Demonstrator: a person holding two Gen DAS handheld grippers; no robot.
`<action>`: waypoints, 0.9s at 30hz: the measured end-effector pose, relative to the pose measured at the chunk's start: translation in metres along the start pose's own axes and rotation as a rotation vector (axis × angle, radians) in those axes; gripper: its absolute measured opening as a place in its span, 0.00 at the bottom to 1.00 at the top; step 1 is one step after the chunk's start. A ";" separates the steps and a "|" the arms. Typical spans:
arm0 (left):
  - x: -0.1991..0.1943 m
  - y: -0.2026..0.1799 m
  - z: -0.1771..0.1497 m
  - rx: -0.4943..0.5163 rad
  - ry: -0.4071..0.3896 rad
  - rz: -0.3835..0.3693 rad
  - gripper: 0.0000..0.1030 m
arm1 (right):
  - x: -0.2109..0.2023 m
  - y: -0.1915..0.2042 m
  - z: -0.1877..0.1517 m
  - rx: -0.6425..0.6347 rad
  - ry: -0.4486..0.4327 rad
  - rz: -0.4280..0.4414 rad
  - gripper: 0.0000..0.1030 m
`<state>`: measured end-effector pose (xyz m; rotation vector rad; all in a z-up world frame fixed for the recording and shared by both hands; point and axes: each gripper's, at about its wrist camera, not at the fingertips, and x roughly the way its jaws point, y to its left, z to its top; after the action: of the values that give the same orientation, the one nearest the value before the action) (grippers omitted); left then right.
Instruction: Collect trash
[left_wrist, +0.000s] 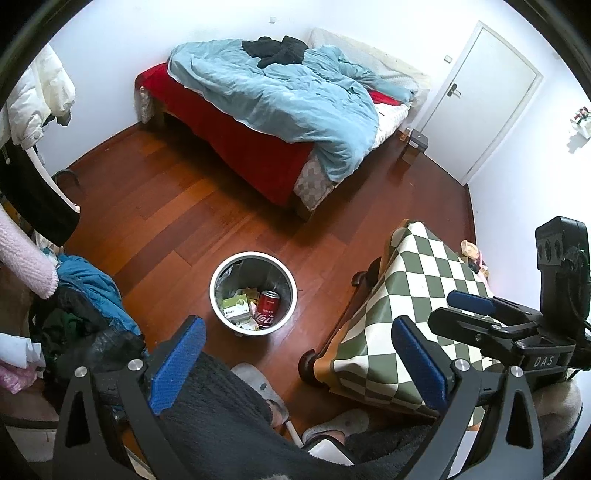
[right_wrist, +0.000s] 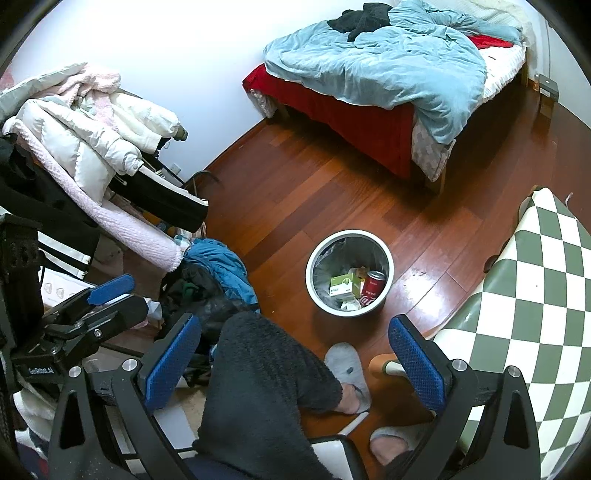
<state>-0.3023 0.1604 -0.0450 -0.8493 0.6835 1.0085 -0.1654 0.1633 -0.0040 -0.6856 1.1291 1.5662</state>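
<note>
A round white trash bin (left_wrist: 218, 275) (right_wrist: 314, 258) with a dark liner stands on the wooden floor. In it lie a red soda can (left_wrist: 266, 308) (right_wrist: 372, 286), a green and white carton (left_wrist: 235, 307) (right_wrist: 343, 285) and crumpled paper. My left gripper (left_wrist: 299, 363) is open and empty, held above the floor, near side of the bin. My right gripper (right_wrist: 295, 363) is open and empty, also above the floor near the bin. The right gripper shows in the left wrist view (left_wrist: 476, 314) over the checkered table; the left gripper shows in the right wrist view (right_wrist: 107, 295).
A green and white checkered table (left_wrist: 399, 295) (right_wrist: 535, 295) stands at the right. A bed with a blue duvet (left_wrist: 280, 96) (right_wrist: 376, 66) is at the back. Piled clothes (left_wrist: 85, 306) (right_wrist: 92, 147) are at the left. My legs and grey slippers (right_wrist: 347, 369) are below the grippers. A white door (left_wrist: 487, 96).
</note>
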 end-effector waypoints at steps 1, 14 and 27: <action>0.000 0.000 0.000 0.000 0.001 -0.004 1.00 | 0.000 0.001 0.000 -0.002 0.001 0.002 1.00; -0.002 0.000 0.001 -0.007 0.013 -0.022 1.00 | 0.001 0.010 -0.001 -0.010 0.005 0.012 1.00; -0.005 -0.002 0.002 -0.003 0.007 -0.024 1.00 | -0.004 0.015 0.003 -0.015 0.007 0.024 1.00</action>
<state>-0.3023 0.1595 -0.0396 -0.8620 0.6766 0.9856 -0.1779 0.1643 0.0051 -0.6906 1.1352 1.5949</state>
